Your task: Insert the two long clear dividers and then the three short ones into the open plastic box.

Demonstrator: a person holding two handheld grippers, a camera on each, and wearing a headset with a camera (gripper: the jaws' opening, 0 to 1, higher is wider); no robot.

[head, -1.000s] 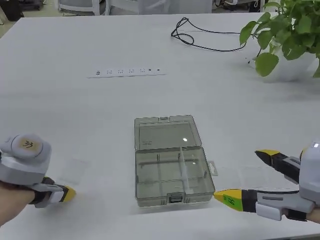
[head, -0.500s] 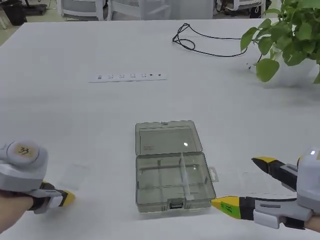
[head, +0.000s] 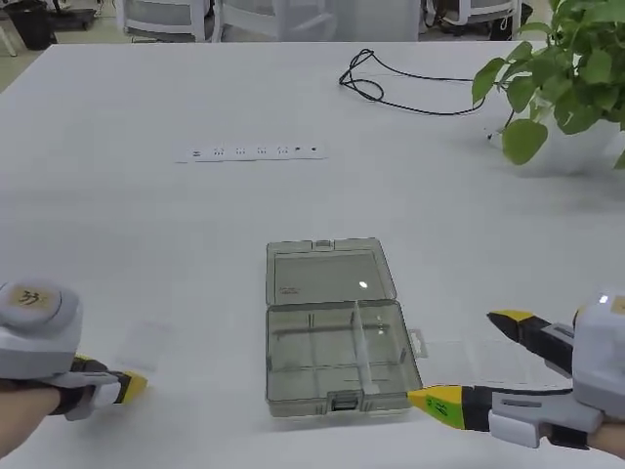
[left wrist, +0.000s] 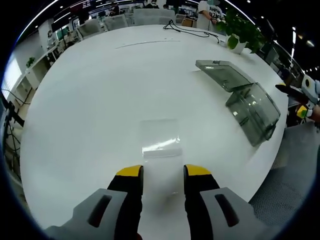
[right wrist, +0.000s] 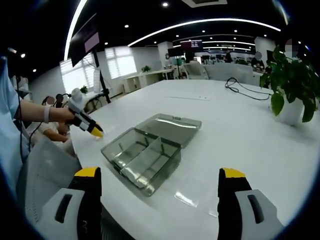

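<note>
My left claw [left wrist: 164, 171] narrow, empty; 1 clear divider [left wrist: 160, 139] just ahead, frame center. Right claw [right wrist: 160, 173] wide, empty. Box [head: 305, 344] mid-frame. Go low, pinch edge squarely, don't skid it.

the white table [head: 117, 225] ran wide in front of me. near my edge lay the open plastic box [head: 293, 357], its lid flat on the tabletop behind it. a clear divider [left wrist: 160, 139] lay flat off to the box's left, and more clear pieces [right wrist: 191, 192] (hard to count, being see-through) lay flat just to its right. farther off were a white power strip [head: 256, 152], a looped black cable [head: 357, 82] and a potted plant [head: 562, 73] at the far right.
</note>
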